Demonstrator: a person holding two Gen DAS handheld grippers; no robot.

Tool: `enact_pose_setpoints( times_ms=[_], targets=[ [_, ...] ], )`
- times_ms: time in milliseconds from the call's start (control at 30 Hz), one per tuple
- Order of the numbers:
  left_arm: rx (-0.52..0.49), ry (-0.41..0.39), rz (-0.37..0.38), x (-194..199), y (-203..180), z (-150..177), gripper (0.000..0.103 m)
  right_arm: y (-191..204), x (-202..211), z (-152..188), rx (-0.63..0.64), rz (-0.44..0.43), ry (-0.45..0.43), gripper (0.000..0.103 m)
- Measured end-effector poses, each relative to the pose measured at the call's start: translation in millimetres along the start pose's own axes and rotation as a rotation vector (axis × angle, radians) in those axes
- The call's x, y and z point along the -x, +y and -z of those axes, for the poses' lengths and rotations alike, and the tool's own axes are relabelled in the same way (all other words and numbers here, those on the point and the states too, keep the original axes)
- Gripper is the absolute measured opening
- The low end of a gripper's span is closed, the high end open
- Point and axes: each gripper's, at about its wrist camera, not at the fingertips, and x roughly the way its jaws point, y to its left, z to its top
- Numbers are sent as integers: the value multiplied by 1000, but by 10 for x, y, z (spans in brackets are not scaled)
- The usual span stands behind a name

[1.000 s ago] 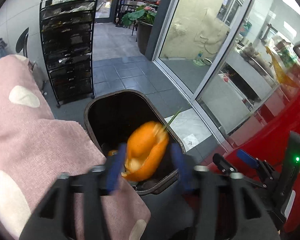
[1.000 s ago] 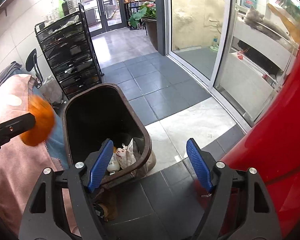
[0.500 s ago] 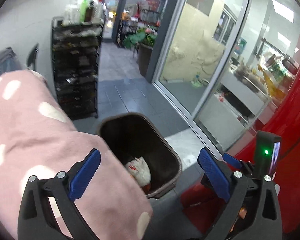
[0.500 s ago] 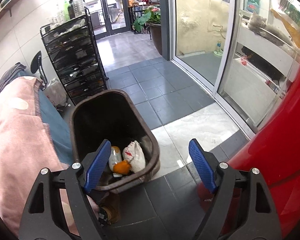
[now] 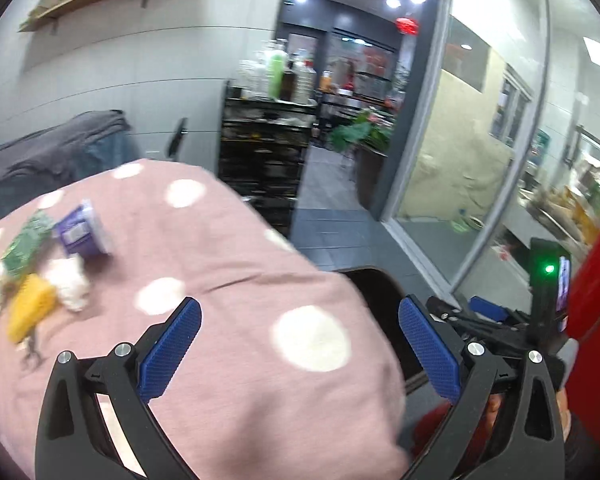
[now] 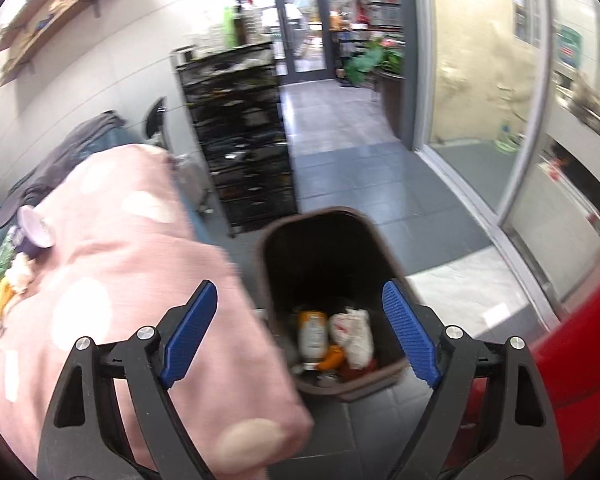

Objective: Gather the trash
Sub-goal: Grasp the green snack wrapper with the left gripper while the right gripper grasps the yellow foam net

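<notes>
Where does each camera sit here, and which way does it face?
Left wrist: on the left gripper, angled down over the pink spotted cloth; open jaws show.
Right wrist: on the right gripper, facing down into the brown bin; its empty jaws are opening.
Shared: cloth, bin, purple cup, black rack.

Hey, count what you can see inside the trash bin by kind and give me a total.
Bottle: 1
Crumpled white bag: 1
Orange peel: 1
Total: 3 visible in the bin; anything beneath them is hidden.
</notes>
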Motion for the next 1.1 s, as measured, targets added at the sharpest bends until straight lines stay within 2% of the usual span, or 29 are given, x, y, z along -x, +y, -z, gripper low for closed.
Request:
enact_pose_setpoints(
  times_ms=[200, 333, 467, 767, 933, 1100],
  targets=[
    [138, -1, -129, 242, 635, 138, 98, 696, 53, -59, 108, -139, -1, 87],
    [192, 8, -225, 363, 1019, 239, 97, 1138, 50, -42, 174, -230, 22, 88],
    [244, 15, -283, 516, 1426, 373, 97, 1610, 33, 30, 262, -325, 56, 88],
    [379, 17, -431, 857, 2177, 648, 97, 2484, 7, 255, 405, -458, 142, 88],
    [505, 2, -473, 1081, 2633, 774, 97, 2814, -40, 329, 472, -519, 194, 88],
    [525, 9, -515, 1188, 2886, 742, 96, 3206, -70, 400, 559, -574, 229, 88]
  ],
)
